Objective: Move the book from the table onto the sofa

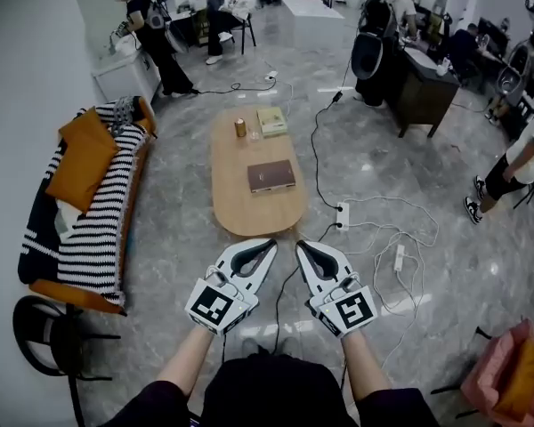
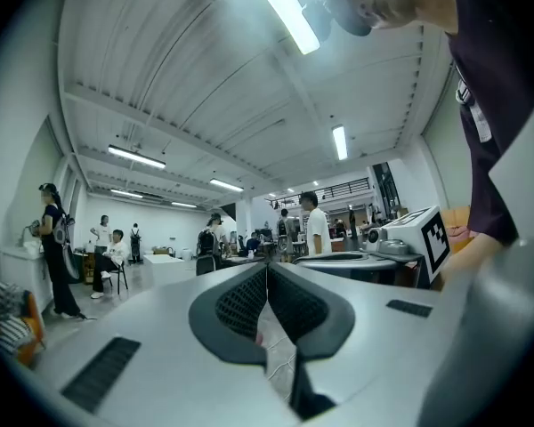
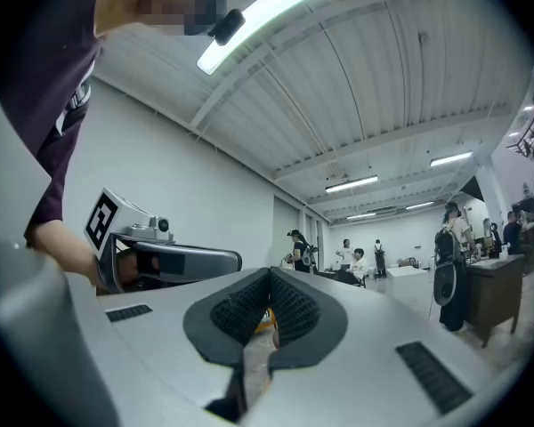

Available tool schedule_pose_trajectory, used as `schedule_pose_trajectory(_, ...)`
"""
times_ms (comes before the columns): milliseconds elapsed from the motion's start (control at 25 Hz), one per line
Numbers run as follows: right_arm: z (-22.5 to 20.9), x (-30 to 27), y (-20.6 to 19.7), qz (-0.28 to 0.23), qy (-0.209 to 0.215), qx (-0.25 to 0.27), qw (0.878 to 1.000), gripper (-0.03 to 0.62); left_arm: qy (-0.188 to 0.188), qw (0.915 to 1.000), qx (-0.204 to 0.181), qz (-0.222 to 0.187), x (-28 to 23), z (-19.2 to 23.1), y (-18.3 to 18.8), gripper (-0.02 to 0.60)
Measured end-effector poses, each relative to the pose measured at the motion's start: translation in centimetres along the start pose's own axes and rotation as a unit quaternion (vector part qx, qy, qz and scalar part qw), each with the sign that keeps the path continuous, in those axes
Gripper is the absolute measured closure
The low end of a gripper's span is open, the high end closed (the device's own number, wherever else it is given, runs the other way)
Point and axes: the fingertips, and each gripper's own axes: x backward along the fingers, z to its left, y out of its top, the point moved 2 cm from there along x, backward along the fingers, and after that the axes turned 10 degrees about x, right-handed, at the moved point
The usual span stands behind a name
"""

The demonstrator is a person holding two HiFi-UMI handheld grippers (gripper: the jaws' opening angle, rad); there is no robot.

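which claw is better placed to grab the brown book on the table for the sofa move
Left, narrowly. The left claw and right claw are both shut and short of the table. But the left lines up with the brown book, and the sofa is on its side.

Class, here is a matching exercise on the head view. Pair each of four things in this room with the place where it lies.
Things:
1. brown book
2. green book
3. orange cushion
4. white power strip

Places:
a. on the floor, right of the table
b. on the striped sofa
c. near the middle of the table
d. at the table's far end, beside the amber container

Pairs: 1-c; 2-d; 3-b; 4-a
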Motion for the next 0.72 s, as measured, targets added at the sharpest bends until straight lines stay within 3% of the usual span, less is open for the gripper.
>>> schedule_pose_trajectory(280,-0.5,1.0,-0.7,-0.005,0.016,-0.005,1.0,0.569,0.026,0.9996,-0.006,-0.004,-0.3,-0.8,-0.5,0.566)
schedule_pose_trajectory(400,-0.8,1.9,-1.3,-0.002,0.022,-0.007,1.0,0.569,0.036,0.9992,-0.001,0.018,-0.5,-1.5,-1.3,0.566)
schedule_pose_trajectory(720,-2.3,2.7,-2.7,0.005,0.023,-0.02,1.0,0.569,0.044,0.9987,0.006,0.026,-1.8,-2.0,-2.5,0.566)
